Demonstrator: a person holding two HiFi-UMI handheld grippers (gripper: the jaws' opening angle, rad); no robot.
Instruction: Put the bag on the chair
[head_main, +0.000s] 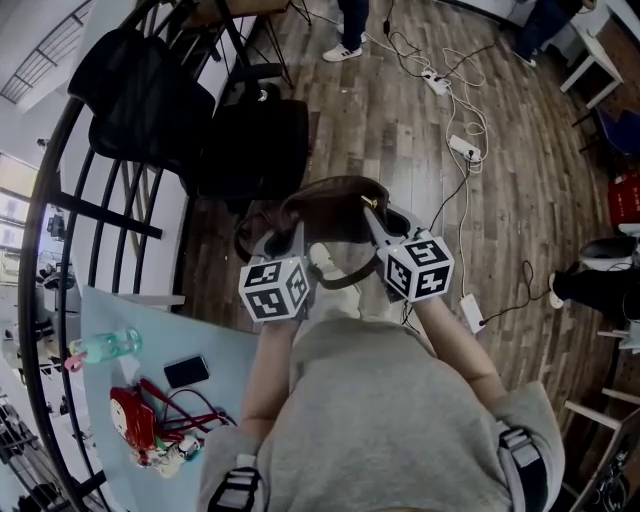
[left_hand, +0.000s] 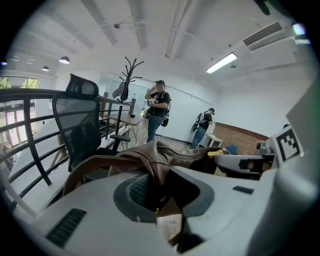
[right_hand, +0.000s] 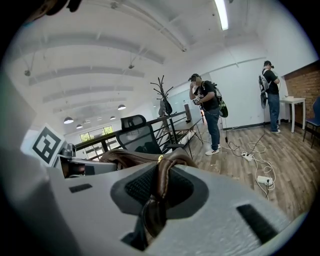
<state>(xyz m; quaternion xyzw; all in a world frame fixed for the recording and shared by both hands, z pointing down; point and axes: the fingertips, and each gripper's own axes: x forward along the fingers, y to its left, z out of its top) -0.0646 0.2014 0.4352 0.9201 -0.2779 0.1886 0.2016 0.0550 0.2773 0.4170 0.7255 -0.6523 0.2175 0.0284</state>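
- Bag (head_main: 335, 212): brown leather, hanging in the air between the two grippers, close in front of the person and clear of the wooden floor (head_main: 500, 200).
- Left gripper (head_main: 283, 240): the jaws are nearly closed and pinch a fold of leather at the bag's left end. In the left gripper view, the fold runs down between the jaws (left_hand: 157, 192), and the rest of the bag (left_hand: 165, 152) bulges beyond them.
- Right gripper (head_main: 378, 222): the jaws are nearly closed and pinch the strap (right_hand: 161, 182) at the bag's right end. The strap passes straight down through the jaws, with a brass fitting just above them.
- Chair (head_main: 250, 150): black office chair, beyond the bag and to the left, beside a black railing (head_main: 60, 210). The bag is not on its seat.
- Worktop (head_main: 215, 345): pale blue, near left, carrying a bottle (head_main: 105, 347) and a phone (head_main: 186, 371).
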